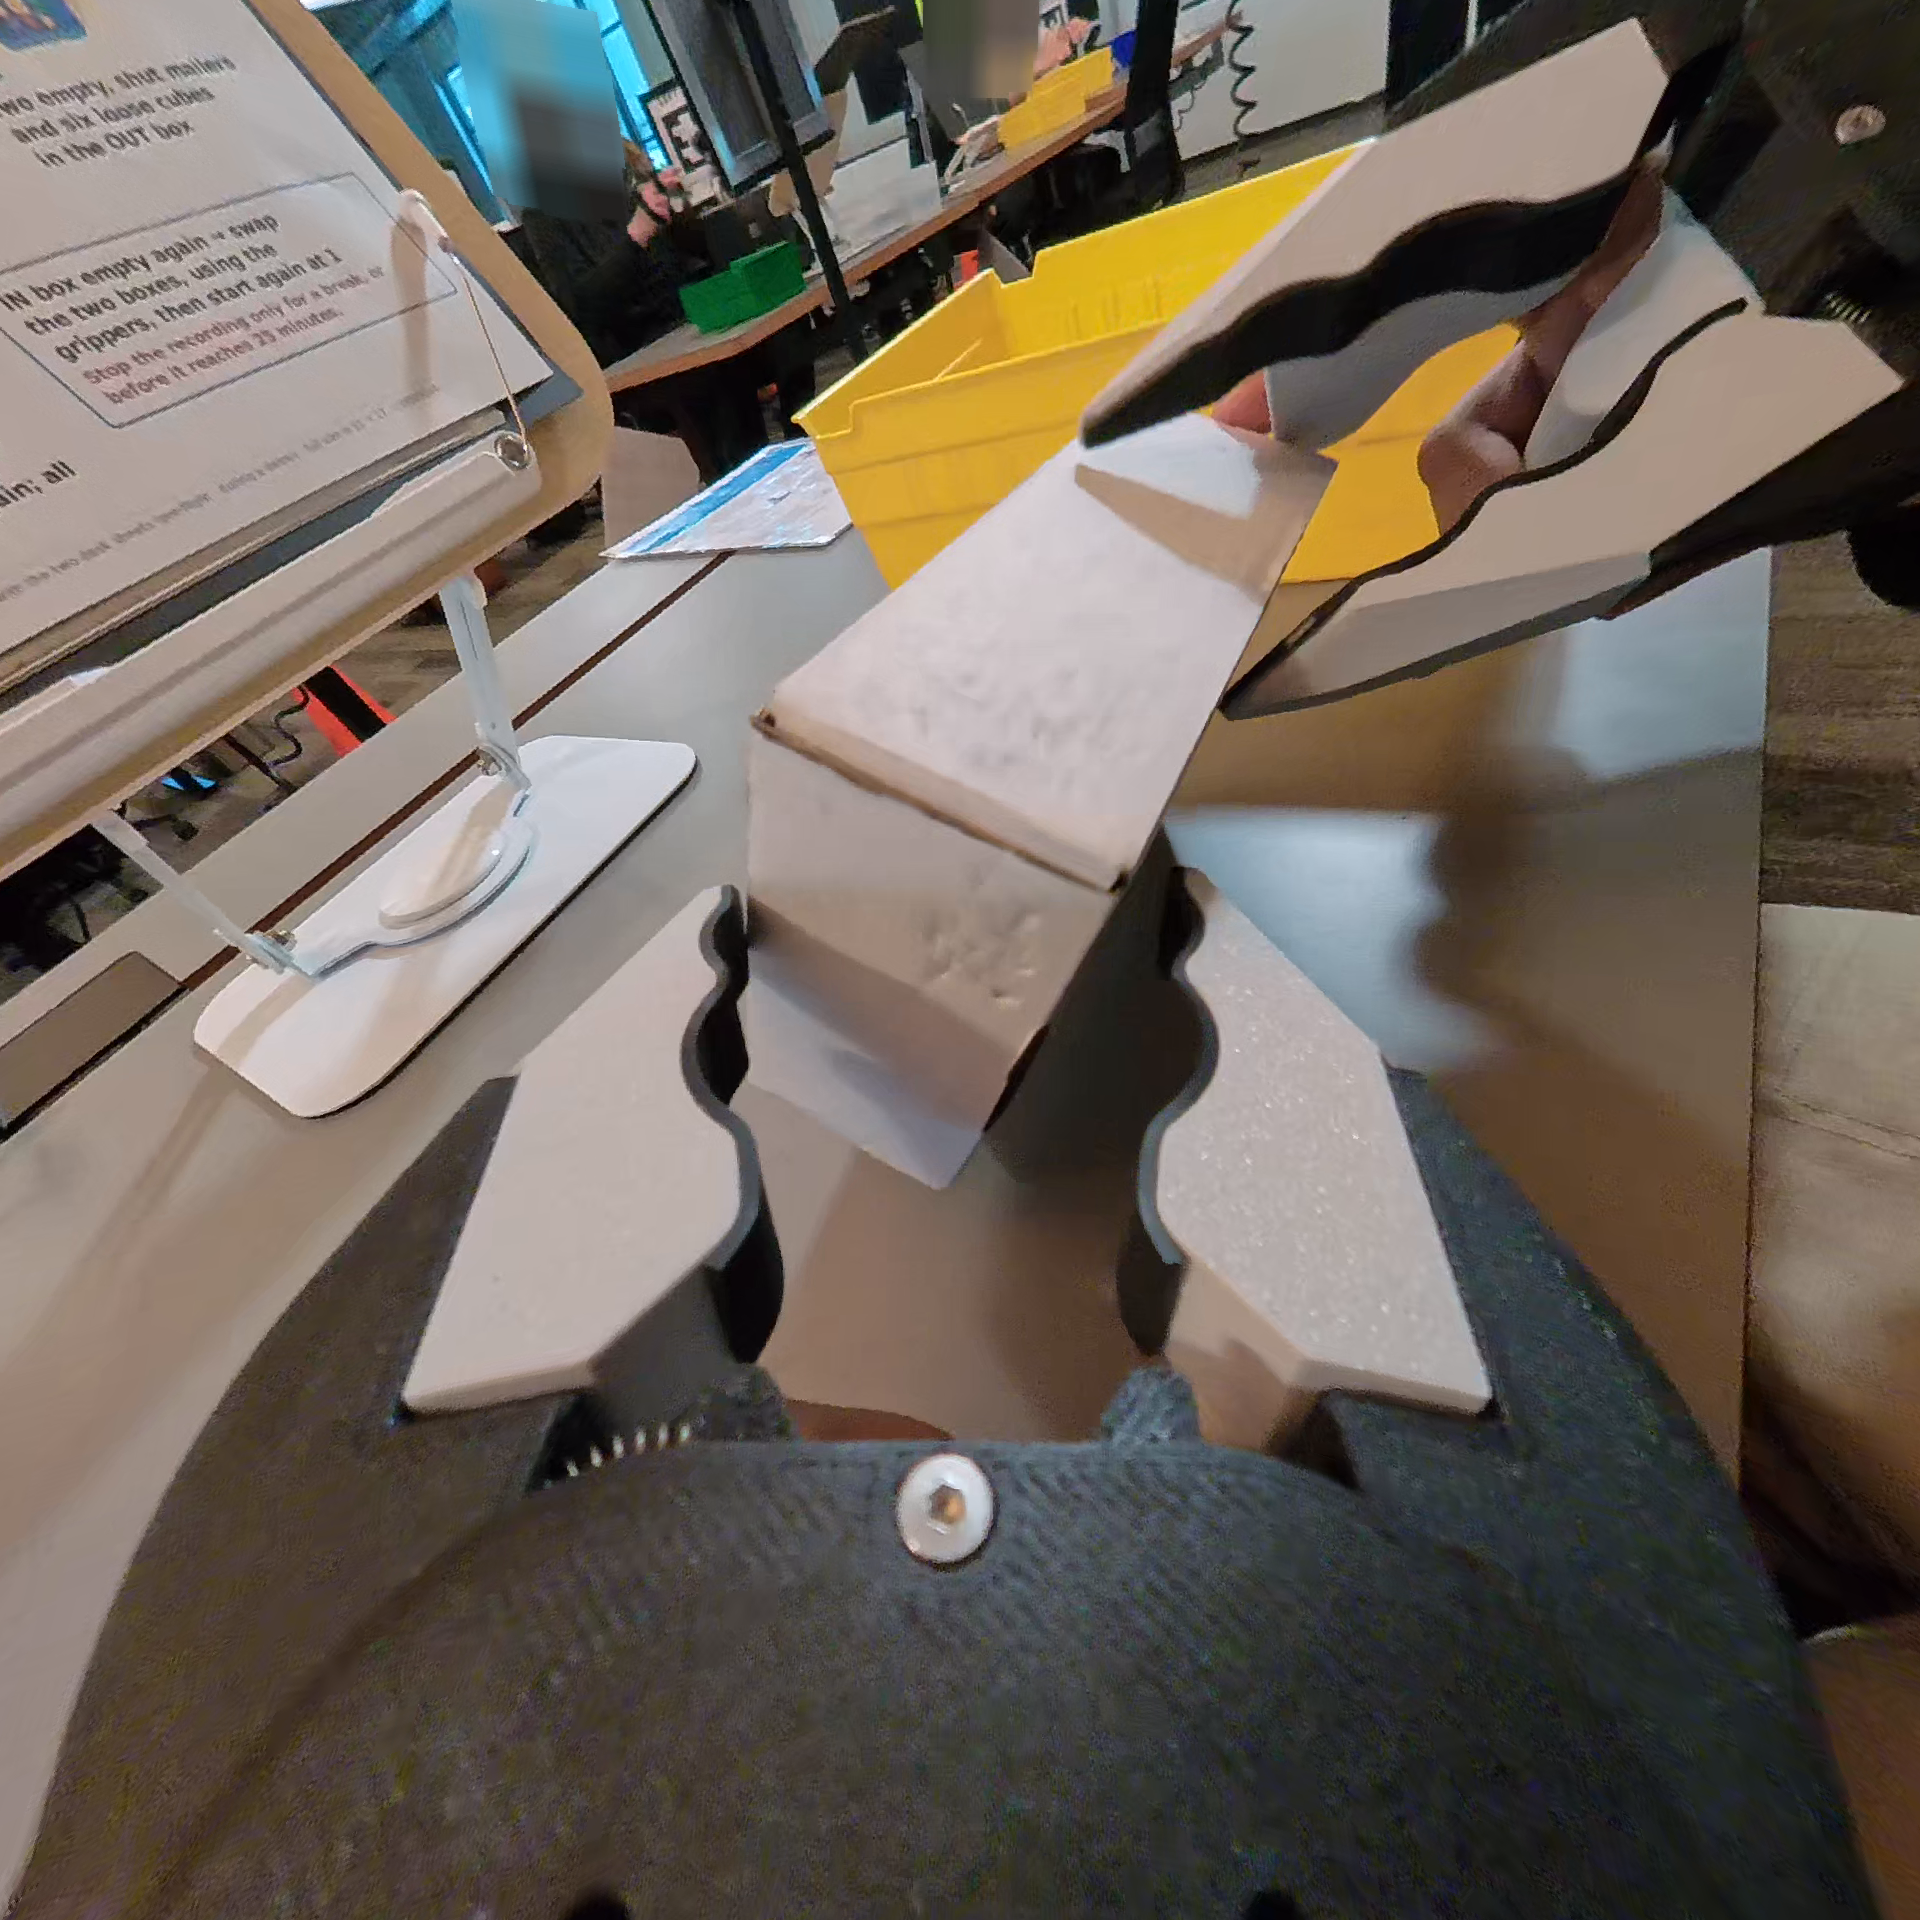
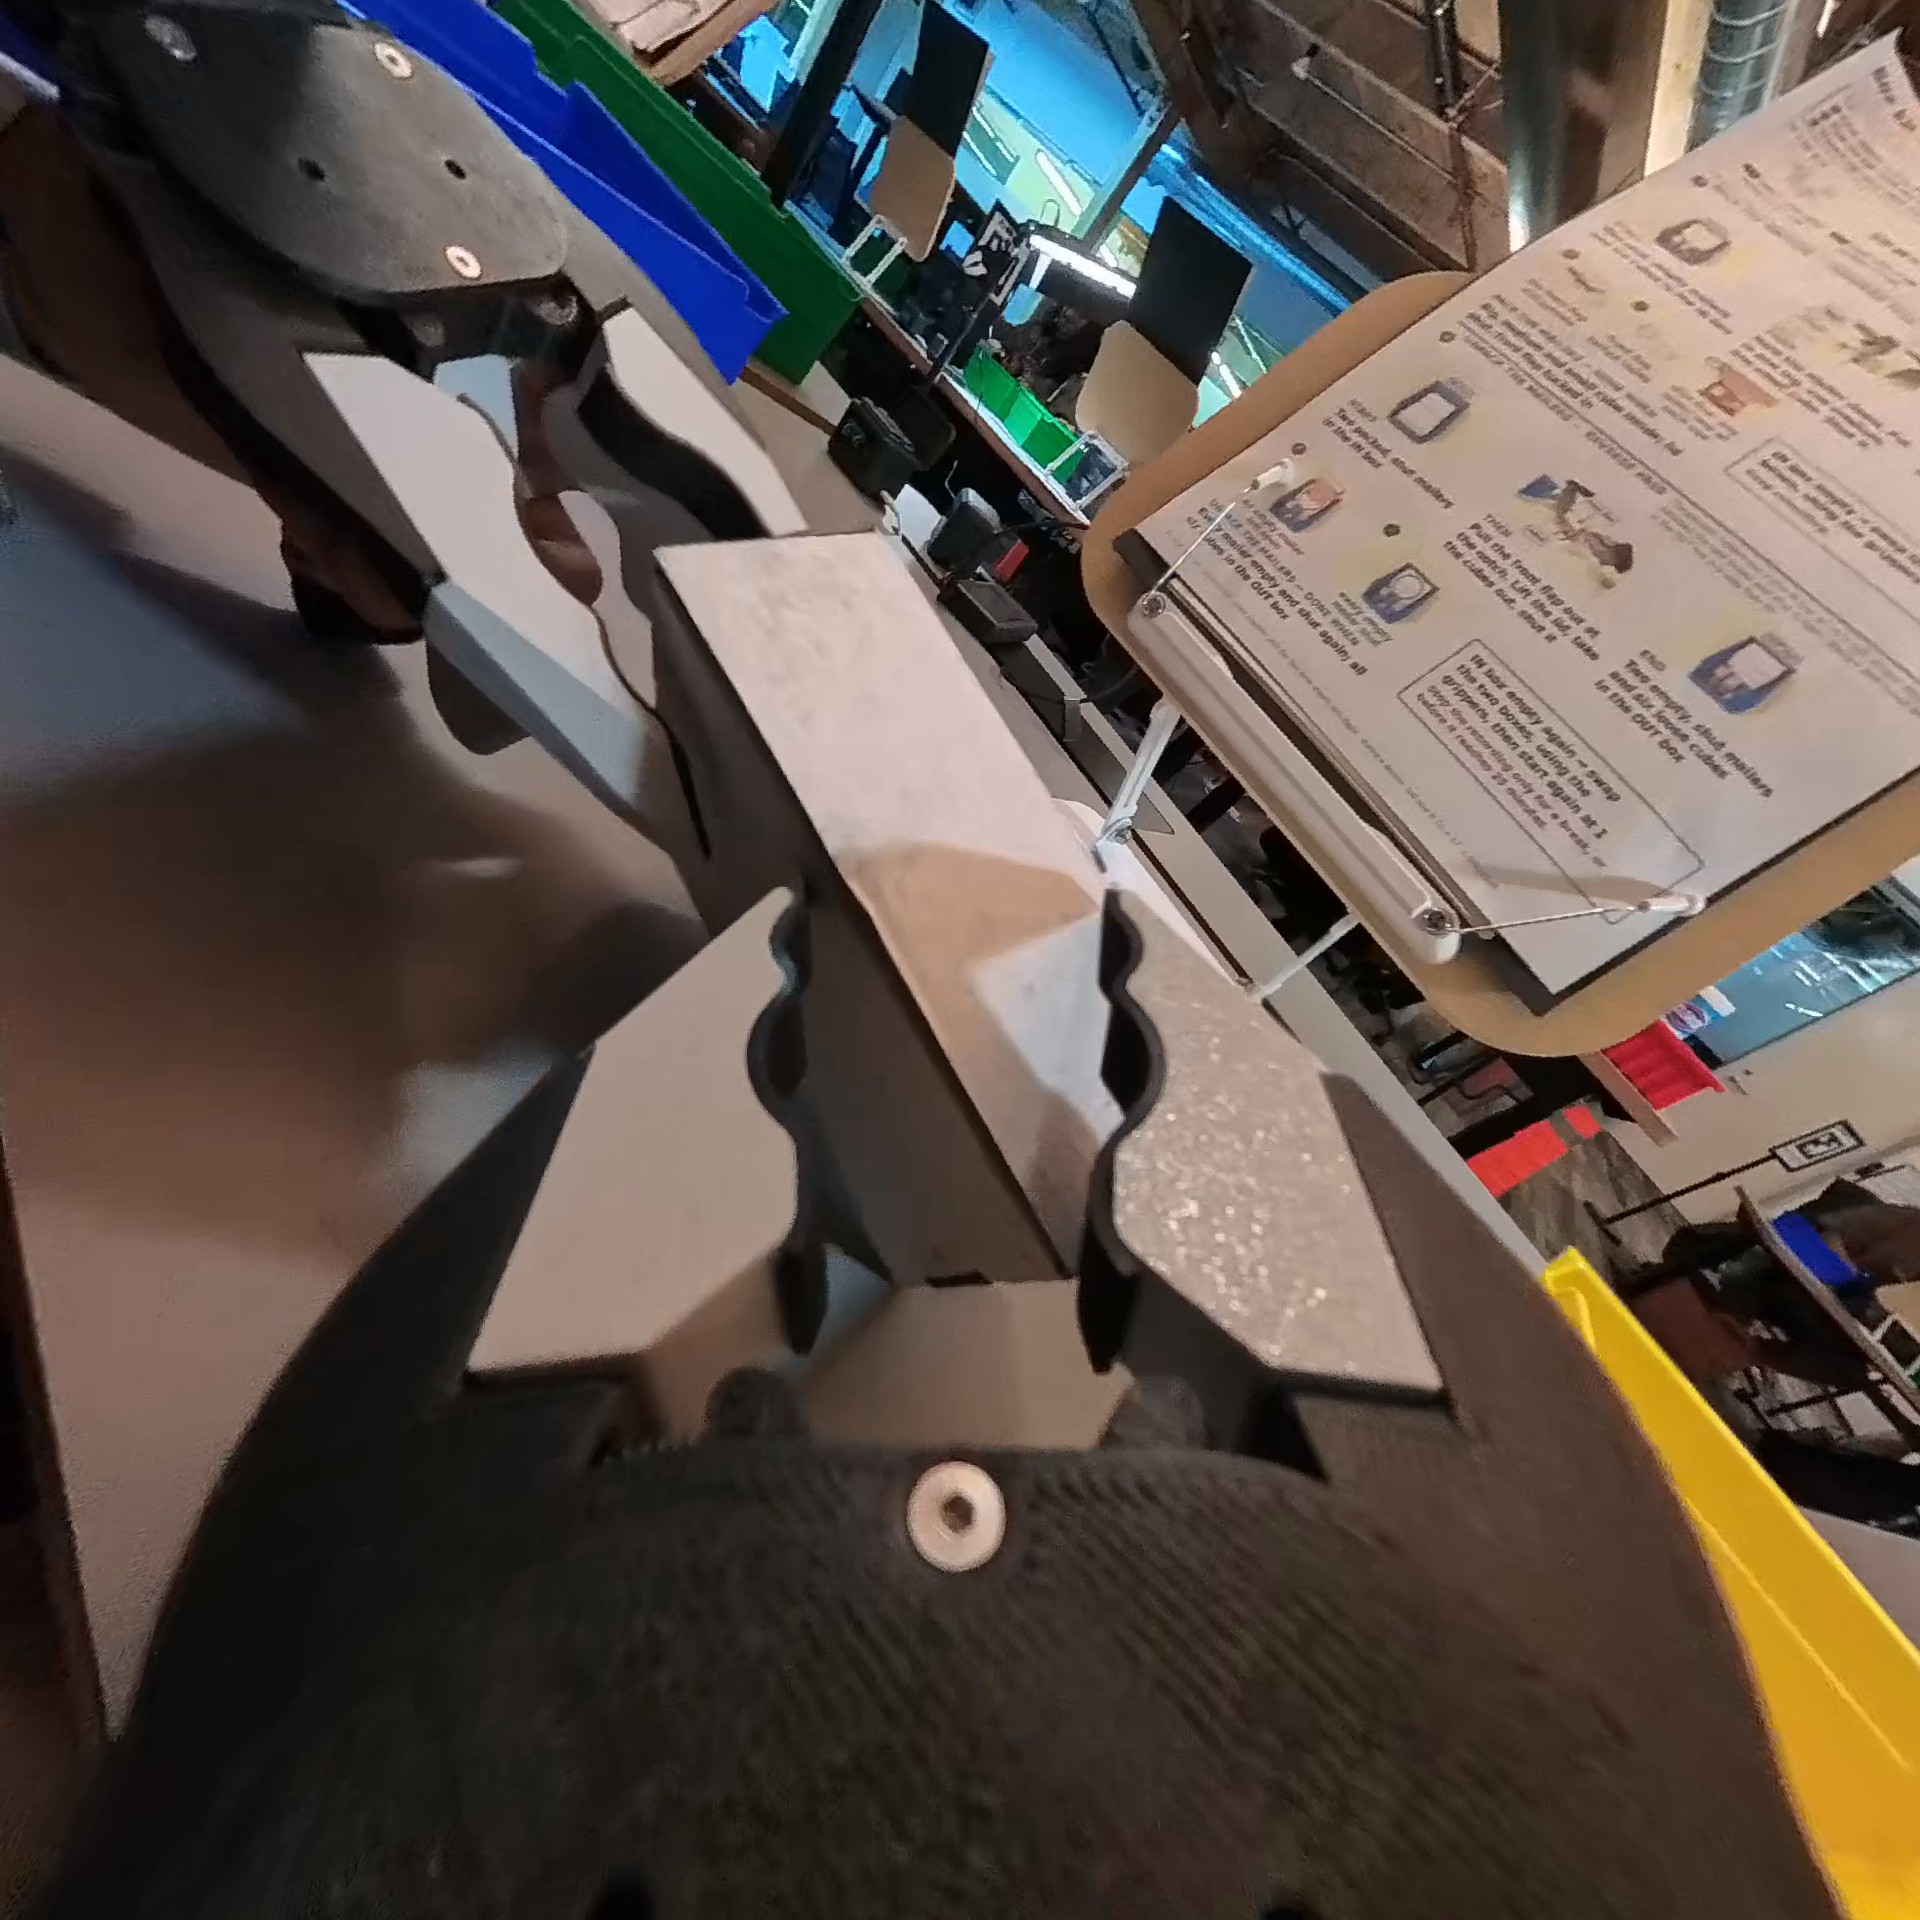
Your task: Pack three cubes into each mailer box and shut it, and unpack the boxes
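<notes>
A white mailer box (image 1: 997, 665) is shut and held tilted above the grey table (image 1: 1558, 935), with a gripper at each end. My left gripper (image 1: 961, 935) is shut on its near end, fingers pressing the two side walls. My right gripper (image 1: 1164, 566) comes in from the upper right and is shut on the far end. In the right wrist view the box (image 2: 852, 686) runs away from my right gripper (image 2: 951, 925), which clamps its near end, and my left gripper (image 2: 707, 655) grips the far end. No cubes show.
A yellow bin (image 1: 987, 416) stands just behind the box and shows at the lower right of the right wrist view (image 2: 1766, 1558). A clipboard with an instruction sheet (image 1: 260, 312) stands on a white base (image 1: 447, 914) to the left. Blue (image 2: 623, 177) and green (image 2: 727, 208) bins lie farther off.
</notes>
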`<state>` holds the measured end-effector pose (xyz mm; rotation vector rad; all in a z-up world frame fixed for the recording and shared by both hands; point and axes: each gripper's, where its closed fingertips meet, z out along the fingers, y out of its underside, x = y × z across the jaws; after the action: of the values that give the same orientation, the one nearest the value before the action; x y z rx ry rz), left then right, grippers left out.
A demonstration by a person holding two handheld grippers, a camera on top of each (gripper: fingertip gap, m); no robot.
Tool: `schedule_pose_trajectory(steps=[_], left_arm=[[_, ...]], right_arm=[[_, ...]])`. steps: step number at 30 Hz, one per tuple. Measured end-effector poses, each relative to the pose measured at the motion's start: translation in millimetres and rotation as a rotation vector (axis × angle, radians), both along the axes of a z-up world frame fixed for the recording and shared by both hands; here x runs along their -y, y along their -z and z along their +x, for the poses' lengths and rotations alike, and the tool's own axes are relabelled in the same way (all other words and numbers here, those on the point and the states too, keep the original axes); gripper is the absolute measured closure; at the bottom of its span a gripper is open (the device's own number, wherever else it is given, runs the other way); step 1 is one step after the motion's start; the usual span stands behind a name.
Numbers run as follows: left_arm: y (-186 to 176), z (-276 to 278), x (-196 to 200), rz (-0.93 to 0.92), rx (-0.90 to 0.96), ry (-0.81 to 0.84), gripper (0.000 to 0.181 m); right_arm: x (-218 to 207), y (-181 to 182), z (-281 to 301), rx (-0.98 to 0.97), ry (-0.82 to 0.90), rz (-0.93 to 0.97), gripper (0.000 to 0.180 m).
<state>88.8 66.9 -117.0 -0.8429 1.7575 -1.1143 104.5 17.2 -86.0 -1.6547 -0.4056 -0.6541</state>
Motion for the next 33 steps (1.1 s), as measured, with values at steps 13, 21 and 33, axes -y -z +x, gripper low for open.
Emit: schedule_pose_trajectory(steps=[13,21,33], left_arm=[[-12.7,0.3,2.7,0.056,0.107,-0.045,0.104],[-11.9,1.6,-0.6,0.078,0.095,-0.062,0.108],[-22.0,9.9,-3.8,0.109,0.131,-0.205,0.109]], right_arm=[[1.9,0.0,-0.4,-0.028,-0.023,0.017,0.129],[2.1,0.4,2.4,-0.026,-0.003,0.021,0.131],[-4.8,-23.5,-23.9,0.195,0.05,0.107,0.135]])
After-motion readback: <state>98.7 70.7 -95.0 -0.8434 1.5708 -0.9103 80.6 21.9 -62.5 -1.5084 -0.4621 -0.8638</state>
